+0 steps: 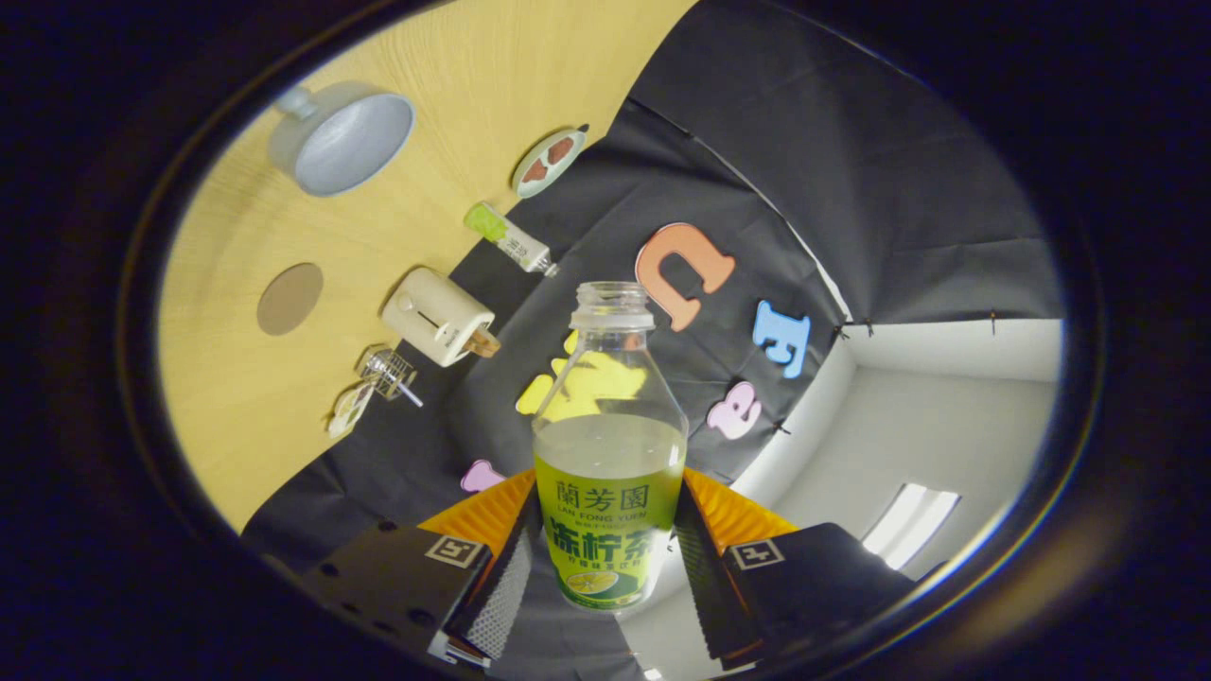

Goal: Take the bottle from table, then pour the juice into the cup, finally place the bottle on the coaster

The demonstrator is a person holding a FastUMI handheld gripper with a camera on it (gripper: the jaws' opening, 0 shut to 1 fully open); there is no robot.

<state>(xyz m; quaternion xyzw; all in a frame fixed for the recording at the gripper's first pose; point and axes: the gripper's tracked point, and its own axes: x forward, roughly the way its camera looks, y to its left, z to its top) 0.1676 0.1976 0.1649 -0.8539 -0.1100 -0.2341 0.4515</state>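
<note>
juice bottle (609, 445) sits between my gripper (605, 558) fingers, both pads pinching its green-labelled lower body. cap is off, neck open, pale juice level standing just above the label. bottle is lifted clear of the counter (255, 407), and the whole view is rolled, so the wooden counter runs up one side and the black booth wall hangs behind the bottle's neck.

on the counter, well apart from the bottle: a round brown coaster (289, 298) lying flat, bare. beyond it a grey cup (342, 137) with a handle, its mouth turned toward me, inside looks empty.

between coaster and wall, a cream toaster (439, 316). just beside that a small clear glass piece with a stick (390, 375), can't tell what it is. further along the wall edge, a small tube-shaped bottle with a green label (507, 237) lying on its side, then a plate with brown pieces (549, 162) on it.

white wall panels (937, 416) past the black cloth.
</note>
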